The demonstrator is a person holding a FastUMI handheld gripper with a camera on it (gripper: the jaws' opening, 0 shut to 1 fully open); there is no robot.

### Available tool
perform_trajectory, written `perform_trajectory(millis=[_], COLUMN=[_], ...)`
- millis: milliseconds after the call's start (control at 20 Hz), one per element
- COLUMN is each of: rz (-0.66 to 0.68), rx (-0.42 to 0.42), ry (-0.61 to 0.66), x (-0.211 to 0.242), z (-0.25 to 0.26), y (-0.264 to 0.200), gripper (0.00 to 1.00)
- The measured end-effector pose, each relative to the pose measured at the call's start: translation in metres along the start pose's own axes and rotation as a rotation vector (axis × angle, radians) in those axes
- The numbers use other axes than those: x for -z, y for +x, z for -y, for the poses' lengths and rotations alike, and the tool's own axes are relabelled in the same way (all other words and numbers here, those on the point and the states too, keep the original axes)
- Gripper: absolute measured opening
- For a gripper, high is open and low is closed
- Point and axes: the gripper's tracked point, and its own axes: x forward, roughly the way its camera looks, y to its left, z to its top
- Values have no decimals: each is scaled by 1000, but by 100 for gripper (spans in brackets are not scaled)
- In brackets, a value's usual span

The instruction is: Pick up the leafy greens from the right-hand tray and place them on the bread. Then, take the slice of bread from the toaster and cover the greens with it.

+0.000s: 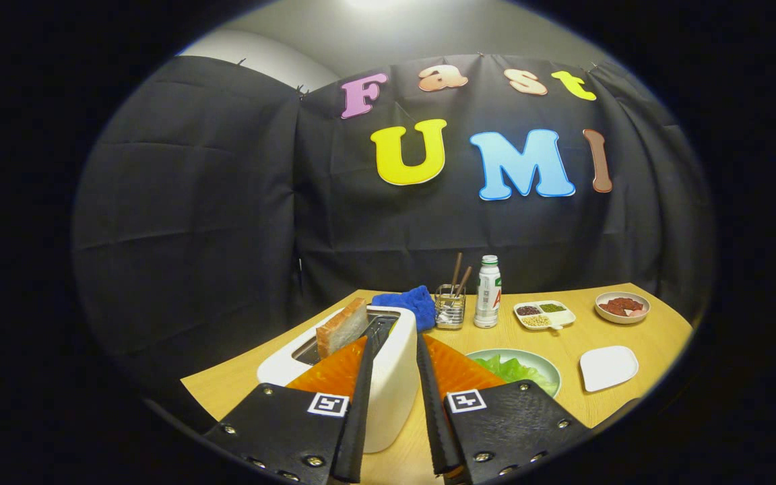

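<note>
Open fingers (pixel 393 377) hover over a glossy white plastic toaster (pixel 388 377), grasping nothing.

A porous tan bread slice (pixel 342 328) stands on edge in the toaster's slot, long axis tilted toward upper right. Crinkly leafy greens (pixel 512 369) lie in a round pale-green tray (pixel 550 369), lower right on the wooden bench (pixel 583 323). Behind stand a blue cloth (pixel 407 300), wire holder (pixel 450 306), white bottle (pixel 488 292), divided dish (pixel 544 314).

The gripper (pixel 393 340) hangs level and pointing forward, its jaws parted a little, nothing pressed between the two fingers (pixel 364 377).
</note>
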Motion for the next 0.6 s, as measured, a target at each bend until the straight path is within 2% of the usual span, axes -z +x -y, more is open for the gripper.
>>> perform_trajectory(millis=[300,600], rz=[-81,-77], rx=[-38,14], ry=[-2,5], x=[18,25], z=[-46,-57], y=[22,42], gripper=[39,39])
